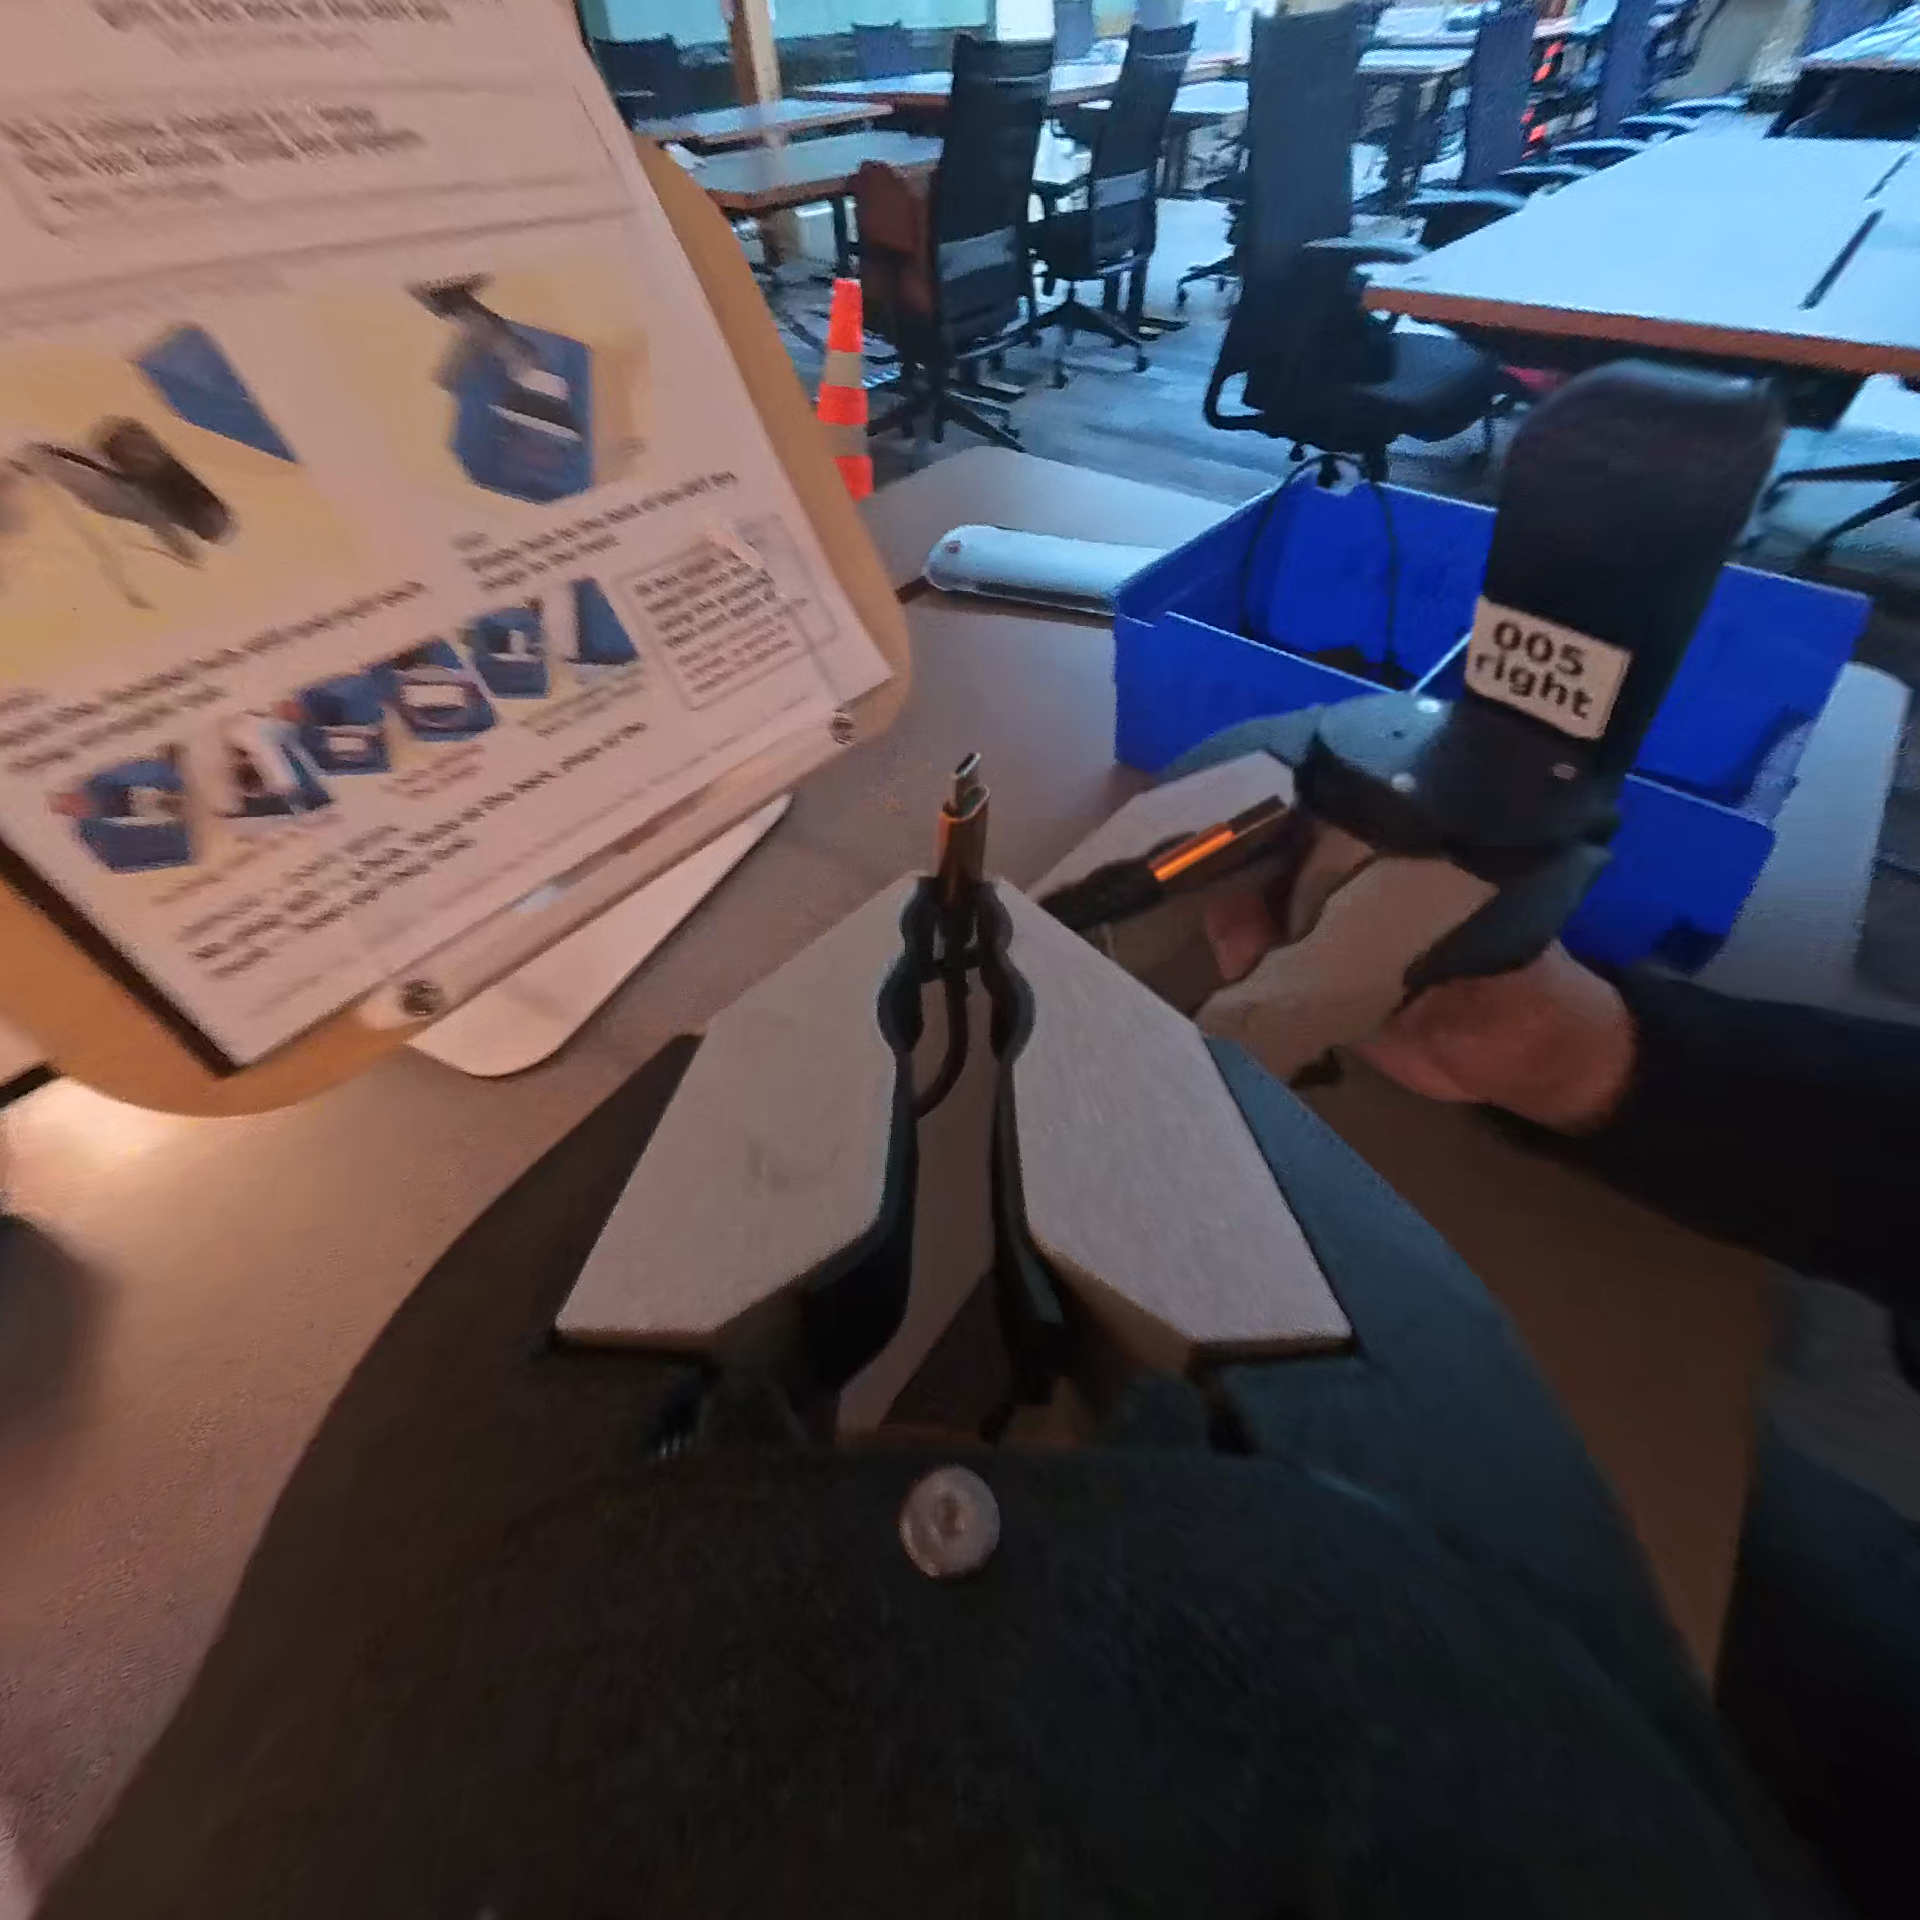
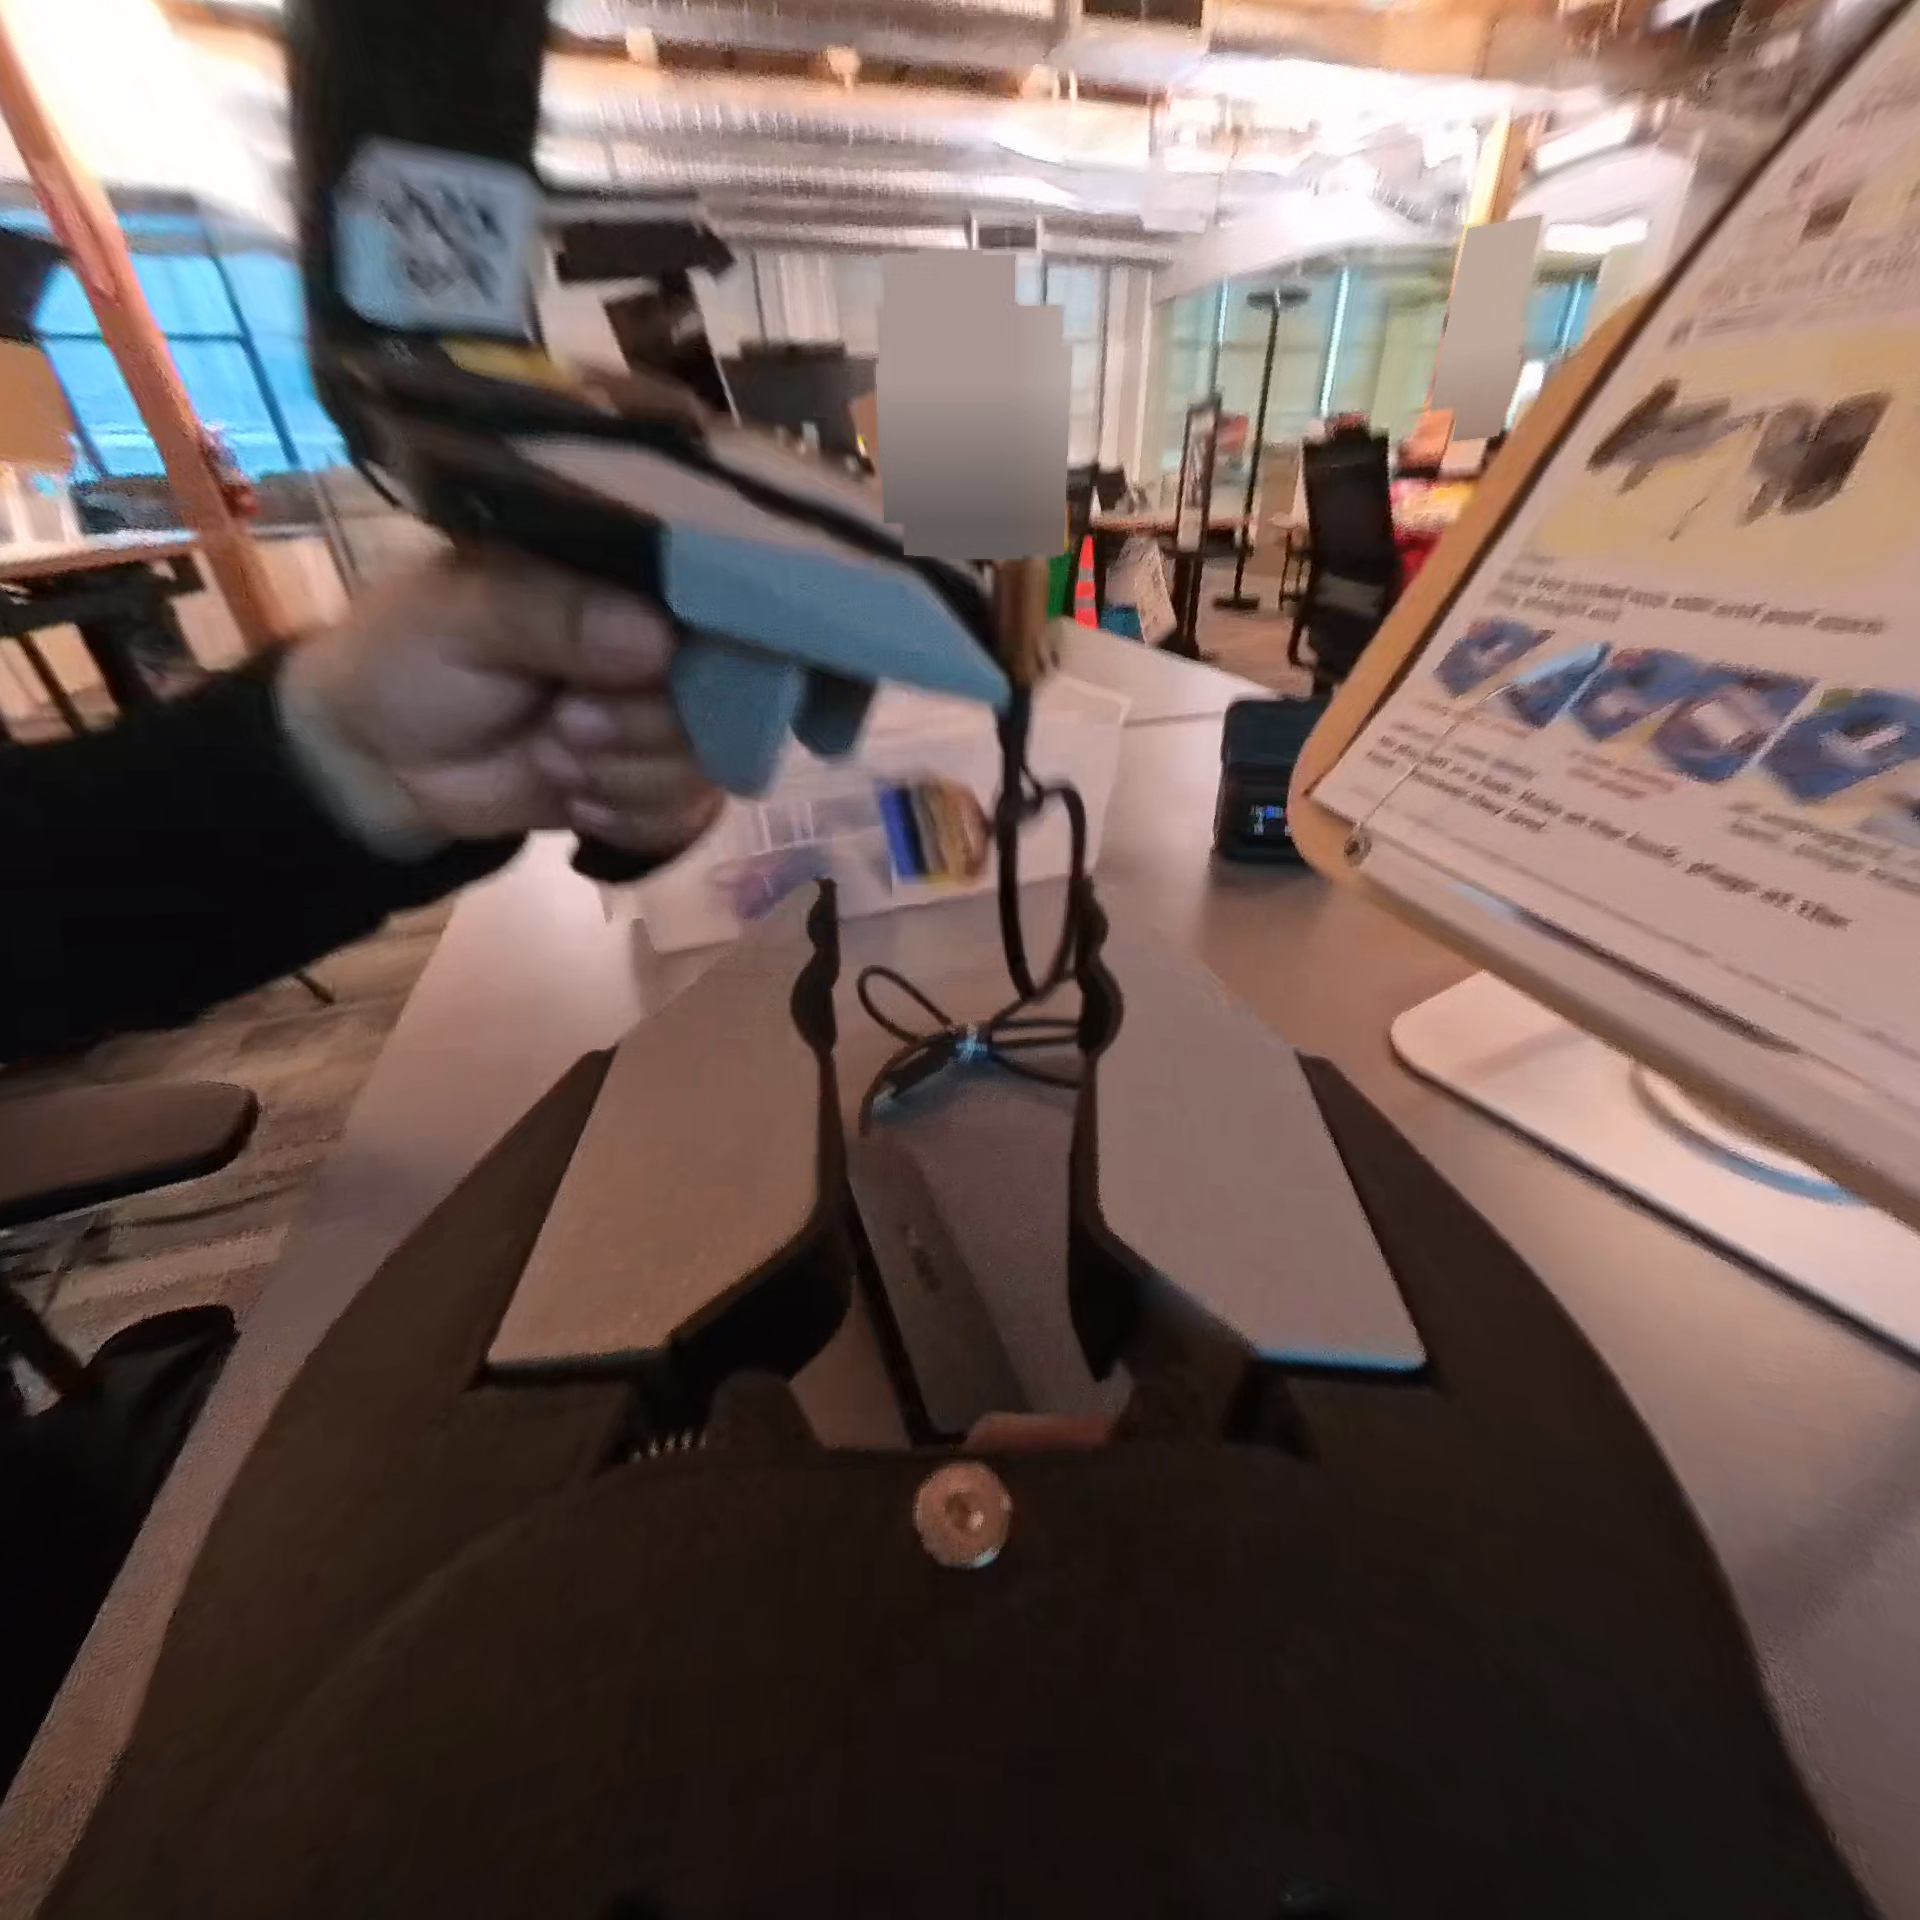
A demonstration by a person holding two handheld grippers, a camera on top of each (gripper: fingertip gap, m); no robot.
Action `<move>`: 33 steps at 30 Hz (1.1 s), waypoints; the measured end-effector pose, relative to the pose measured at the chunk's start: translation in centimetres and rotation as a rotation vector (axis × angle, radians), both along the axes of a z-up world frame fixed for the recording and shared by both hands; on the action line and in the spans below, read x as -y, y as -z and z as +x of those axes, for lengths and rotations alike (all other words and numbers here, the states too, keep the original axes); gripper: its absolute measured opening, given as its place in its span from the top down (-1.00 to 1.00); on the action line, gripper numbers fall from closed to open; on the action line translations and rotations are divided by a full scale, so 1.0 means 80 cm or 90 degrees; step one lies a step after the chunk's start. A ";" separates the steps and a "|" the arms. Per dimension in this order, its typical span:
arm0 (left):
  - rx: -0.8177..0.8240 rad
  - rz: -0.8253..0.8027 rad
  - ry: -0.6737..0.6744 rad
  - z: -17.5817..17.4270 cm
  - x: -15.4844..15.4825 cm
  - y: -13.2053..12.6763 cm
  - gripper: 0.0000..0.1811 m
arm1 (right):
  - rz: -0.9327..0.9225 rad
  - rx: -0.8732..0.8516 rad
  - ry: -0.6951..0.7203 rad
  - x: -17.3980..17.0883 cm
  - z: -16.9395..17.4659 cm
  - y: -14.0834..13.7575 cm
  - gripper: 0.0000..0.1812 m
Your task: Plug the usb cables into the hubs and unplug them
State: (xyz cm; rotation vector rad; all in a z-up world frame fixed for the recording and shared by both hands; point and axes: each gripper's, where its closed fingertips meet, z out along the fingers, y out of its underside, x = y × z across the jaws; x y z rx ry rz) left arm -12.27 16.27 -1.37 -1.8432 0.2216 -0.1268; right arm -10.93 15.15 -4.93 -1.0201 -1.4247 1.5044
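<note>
Left wrist view: left gripper (image 1: 954, 925) pinches the USB plug (image 1: 961, 821), pointing toward twelve o'clock; hub (image 1: 1210, 847) at two o'clock. Right wrist view: right gripper (image 2: 956, 935) clamps the hub (image 2: 966, 1257); steady alignment seems key.

Rows of black mesh office chairs (image 1: 1320, 312) stand at long pale tables (image 1: 1662, 260); an orange striped traffic cone (image 1: 847, 384) sits on grey floor, tall windows (image 2: 156, 343) glowing blue.
</note>
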 end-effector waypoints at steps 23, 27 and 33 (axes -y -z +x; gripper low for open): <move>-0.274 -0.278 0.191 -0.009 0.047 0.225 0.68 | 0.192 0.123 0.437 -0.140 0.044 0.005 0.96; -0.287 -0.203 0.164 -0.015 0.034 0.209 0.89 | 0.216 0.199 0.419 -0.143 0.043 0.028 0.96; -0.180 -0.134 0.130 -0.024 0.028 0.174 0.90 | 0.163 0.330 0.296 -0.119 0.026 0.089 0.79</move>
